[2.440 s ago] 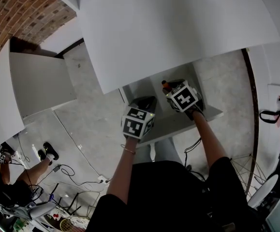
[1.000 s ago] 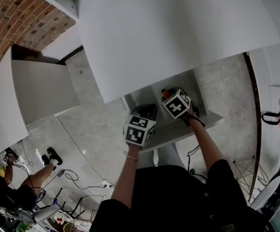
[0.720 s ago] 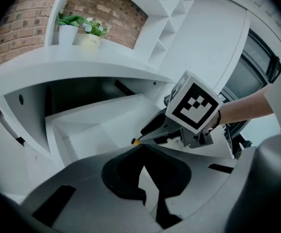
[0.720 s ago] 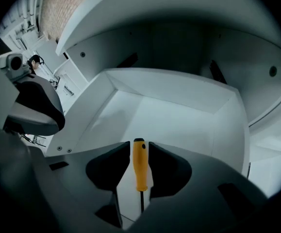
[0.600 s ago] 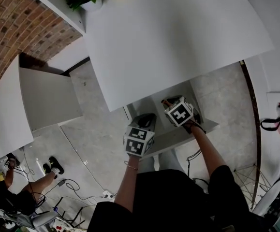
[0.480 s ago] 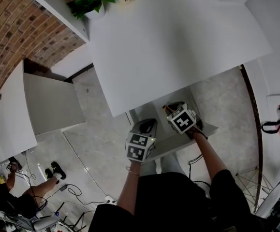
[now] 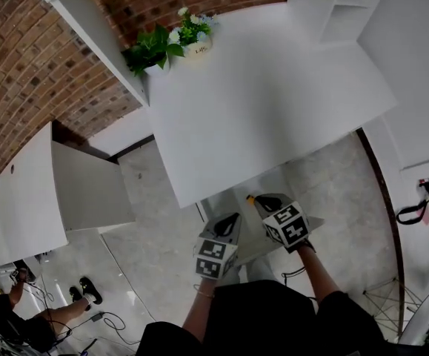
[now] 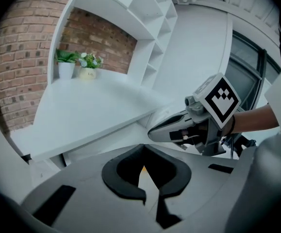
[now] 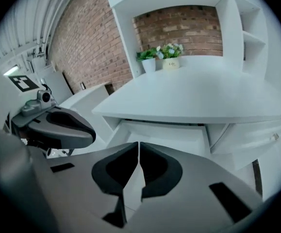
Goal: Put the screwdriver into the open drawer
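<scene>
"Under the surface point(image 7: 273, 95), which way did the screwdriver point(image 7: 250, 198) lie from you?"

"Ahead of the right tongs point(image 7: 259, 198) and lower down. From the head view I had only a small orange end just past their nose, inside the outline of the open drawer point(image 9: 162, 130). I took that for the handle and judged it was lying in there. The right tongs were plainly nearer to it than the left tongs point(image 7: 233, 217)."

"Its long axis?"

"I couldn't tell. Only that end showed, with the rest behind the right tongs, and neither gripper view caught it."

"And the grip?"

"The right jaws had just been closing and met at the tips with nothing between them. The left jaws stood together too, and I saw nothing held in them."
</scene>
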